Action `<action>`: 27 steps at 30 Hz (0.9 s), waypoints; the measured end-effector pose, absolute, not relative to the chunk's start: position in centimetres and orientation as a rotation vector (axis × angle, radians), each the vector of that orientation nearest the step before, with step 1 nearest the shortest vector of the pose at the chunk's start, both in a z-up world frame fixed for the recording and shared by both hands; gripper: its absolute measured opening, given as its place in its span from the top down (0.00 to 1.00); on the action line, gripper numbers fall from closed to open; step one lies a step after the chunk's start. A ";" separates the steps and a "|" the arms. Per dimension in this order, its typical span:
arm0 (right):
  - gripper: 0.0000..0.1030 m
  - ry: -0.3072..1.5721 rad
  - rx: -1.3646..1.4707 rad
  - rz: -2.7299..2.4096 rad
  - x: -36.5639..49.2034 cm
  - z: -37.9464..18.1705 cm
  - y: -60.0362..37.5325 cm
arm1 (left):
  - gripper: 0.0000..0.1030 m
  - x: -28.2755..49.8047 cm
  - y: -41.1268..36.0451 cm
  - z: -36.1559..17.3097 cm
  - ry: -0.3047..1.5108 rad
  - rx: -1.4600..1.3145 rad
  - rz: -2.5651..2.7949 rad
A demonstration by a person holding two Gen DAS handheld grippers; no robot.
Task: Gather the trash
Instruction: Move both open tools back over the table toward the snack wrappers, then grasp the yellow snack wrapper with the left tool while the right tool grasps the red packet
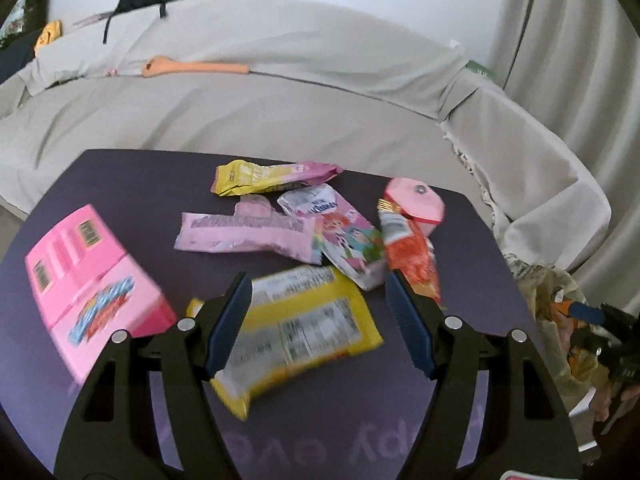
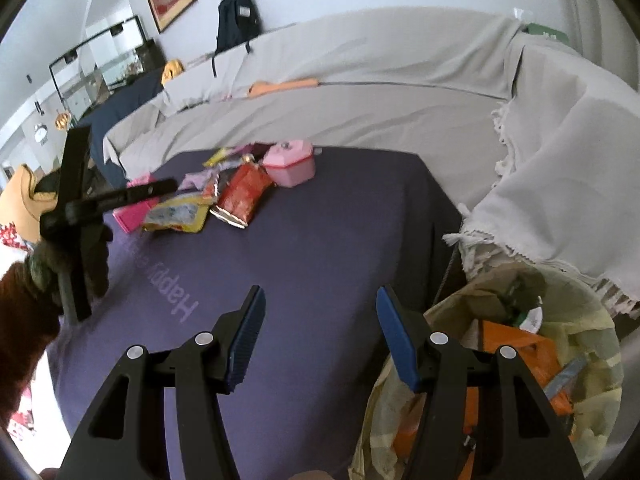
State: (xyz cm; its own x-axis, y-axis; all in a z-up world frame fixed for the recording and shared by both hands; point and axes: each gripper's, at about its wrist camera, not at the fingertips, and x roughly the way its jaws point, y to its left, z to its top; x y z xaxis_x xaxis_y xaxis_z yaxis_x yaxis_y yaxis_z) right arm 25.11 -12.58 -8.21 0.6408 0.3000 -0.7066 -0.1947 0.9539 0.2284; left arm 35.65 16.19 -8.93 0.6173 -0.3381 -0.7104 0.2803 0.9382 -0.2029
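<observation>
Beside table: yellowish bag (image 2: 576, 344) holds orange packaging (image 2: 520, 348); both tools (image 1: 318, 304) (image 2: 320, 320) wide, empty.

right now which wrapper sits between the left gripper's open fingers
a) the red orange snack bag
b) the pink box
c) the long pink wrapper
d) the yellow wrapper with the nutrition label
d: in the left wrist view the left gripper is open and the yellow wrapper lies framed between its fingers, while the red orange snack bag, the long pink wrapper and the pink box lie outside them.
</observation>
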 end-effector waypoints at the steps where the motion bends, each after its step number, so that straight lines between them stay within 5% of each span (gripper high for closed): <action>1: 0.47 0.838 0.130 0.280 25.5 -8.4 -12.5 | 0.36 36.3 16.3 -9.3 0.851 -0.088 -0.362; 27: 0.47 0.810 0.200 0.276 39.4 -7.8 -0.6 | 0.36 24.7 22.5 -9.2 0.865 -0.106 -0.129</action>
